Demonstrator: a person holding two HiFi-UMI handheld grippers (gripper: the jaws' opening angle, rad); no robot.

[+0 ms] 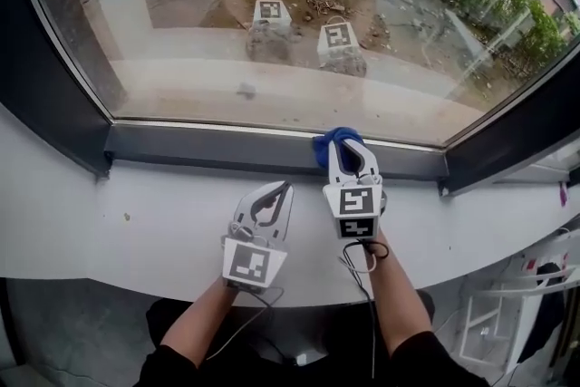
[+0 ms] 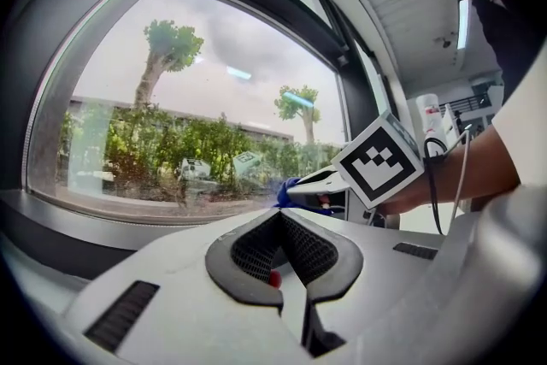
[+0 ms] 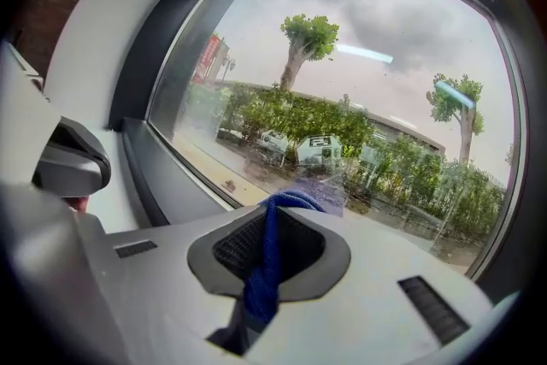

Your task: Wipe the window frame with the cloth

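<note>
The dark grey window frame (image 1: 208, 145) runs along the bottom of the glass, above a white sill (image 1: 136, 222). My right gripper (image 1: 349, 148) is shut on a blue cloth (image 1: 328, 143), which it presses against the frame's lower bar right of centre. In the right gripper view the cloth (image 3: 267, 261) hangs bunched between the jaws, its end close to the glass. The left gripper (image 1: 285, 188) hovers over the sill just left of the right one, shut and empty. In the left gripper view, its closed tips (image 2: 280, 214) point toward the right gripper's marker cube (image 2: 378, 167) and the cloth (image 2: 285, 189).
The frame's side posts rise at the left (image 1: 45, 86) and right (image 1: 517, 131). The glass shows reflections of both marker cubes (image 1: 272, 12). A white wire rack (image 1: 507, 322) stands below the sill's right end. A cable (image 1: 355, 272) hangs from the right gripper.
</note>
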